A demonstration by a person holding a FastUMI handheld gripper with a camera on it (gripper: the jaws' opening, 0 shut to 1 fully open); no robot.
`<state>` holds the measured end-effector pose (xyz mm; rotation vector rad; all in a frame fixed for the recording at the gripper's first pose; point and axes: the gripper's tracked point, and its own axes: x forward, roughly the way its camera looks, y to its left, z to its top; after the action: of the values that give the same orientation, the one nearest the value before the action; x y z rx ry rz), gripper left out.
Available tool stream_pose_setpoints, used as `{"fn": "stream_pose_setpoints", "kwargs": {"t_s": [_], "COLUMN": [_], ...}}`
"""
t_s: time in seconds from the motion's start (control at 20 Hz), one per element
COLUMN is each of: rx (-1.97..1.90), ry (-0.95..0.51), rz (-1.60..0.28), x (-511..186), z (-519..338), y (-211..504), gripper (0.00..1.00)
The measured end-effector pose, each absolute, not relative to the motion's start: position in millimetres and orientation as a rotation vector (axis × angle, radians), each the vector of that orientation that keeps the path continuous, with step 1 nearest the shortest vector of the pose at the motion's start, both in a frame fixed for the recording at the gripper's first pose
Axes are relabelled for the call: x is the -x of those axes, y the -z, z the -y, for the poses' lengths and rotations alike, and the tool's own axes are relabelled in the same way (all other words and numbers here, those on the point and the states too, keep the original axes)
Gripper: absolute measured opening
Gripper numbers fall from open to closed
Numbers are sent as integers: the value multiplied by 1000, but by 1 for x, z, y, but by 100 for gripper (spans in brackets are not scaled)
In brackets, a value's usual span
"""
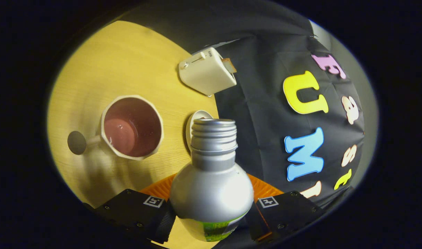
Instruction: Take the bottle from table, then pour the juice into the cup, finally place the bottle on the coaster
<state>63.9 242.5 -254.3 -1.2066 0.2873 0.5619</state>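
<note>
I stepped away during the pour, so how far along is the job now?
Taken: the bottle sits uncapped between the gripper fingers, both pressing its sides. Poured, it seems: the cup already holds reddish liquid. Left: setting the bottle down; the white coaster just beyond its neck is unoccupied.

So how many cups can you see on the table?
1. The cup stands on the table, beyond the tool, which is shut on the bottle. It holds reddish juice. The bottle may hide something behind it.
</note>
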Motion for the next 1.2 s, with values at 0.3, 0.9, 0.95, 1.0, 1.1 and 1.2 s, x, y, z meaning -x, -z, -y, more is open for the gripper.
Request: {"fn": "stream_pose_setpoints", "kwargs": {"t_s": [0.3, 0.9, 0.95, 1.0, 1.1, 1.2], "rx": [968, 284, 175, 70, -27, -34], "ry": [-525, -471, -471, -460, -424, -420], "rz": [-277, -299, -286, -272, -245, -246], "x": [-70, -82, -85, -90, -103, -113], "z": [-233, -192, -191, -188, -176, -172], "y": [239, 209, 200, 192, 182, 186], "gripper": [83, 83, 83, 83, 83, 82]}}
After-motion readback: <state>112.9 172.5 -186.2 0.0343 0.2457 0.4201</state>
